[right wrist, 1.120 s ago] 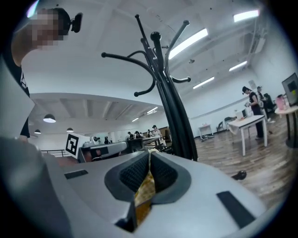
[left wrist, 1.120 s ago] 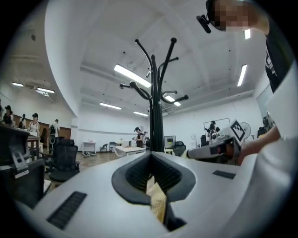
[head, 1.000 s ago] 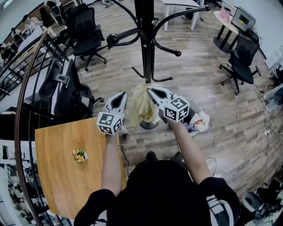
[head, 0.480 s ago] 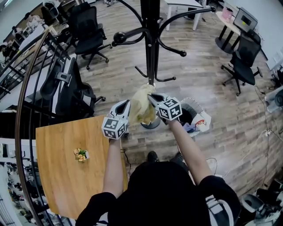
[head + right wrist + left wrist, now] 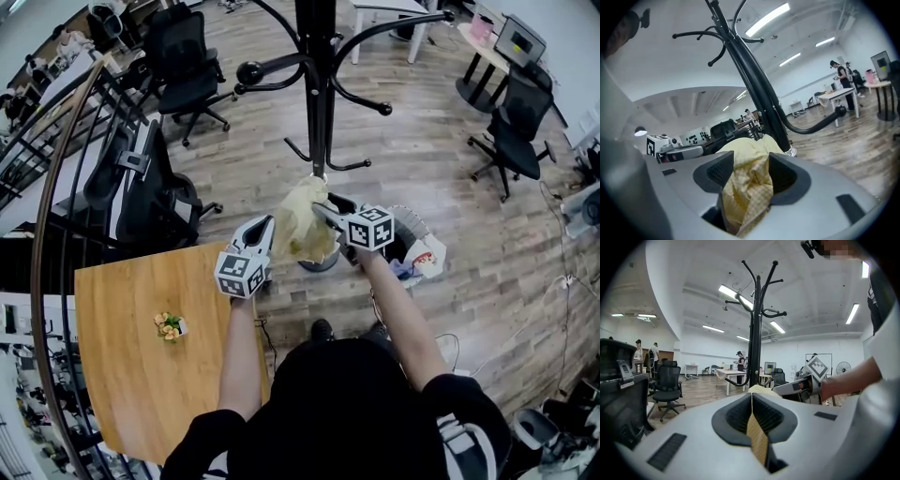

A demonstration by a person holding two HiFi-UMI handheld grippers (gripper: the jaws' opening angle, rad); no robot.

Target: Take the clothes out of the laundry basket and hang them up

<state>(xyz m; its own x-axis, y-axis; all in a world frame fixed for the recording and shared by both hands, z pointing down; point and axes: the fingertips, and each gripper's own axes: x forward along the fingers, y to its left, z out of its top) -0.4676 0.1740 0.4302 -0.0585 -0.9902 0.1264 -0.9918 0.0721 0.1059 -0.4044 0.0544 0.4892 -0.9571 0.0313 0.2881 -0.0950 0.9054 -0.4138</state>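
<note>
Office floor (image 5: 422,178); coat stand (image 5: 320,103); left tongs (image 5: 752,401) pinch yellow cloth (image 5: 302,225)

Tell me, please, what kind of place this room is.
Probably an open-plan office or lab workspace: black swivel office chairs stand on a wood-look floor, a monitor sits on a desk at the far right, and long ceiling strip lights run overhead.

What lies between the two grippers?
A yellow checked garment, in the head view: left gripper shut on it, right gripper with jaws that have just been opening, cloth between them.
</note>
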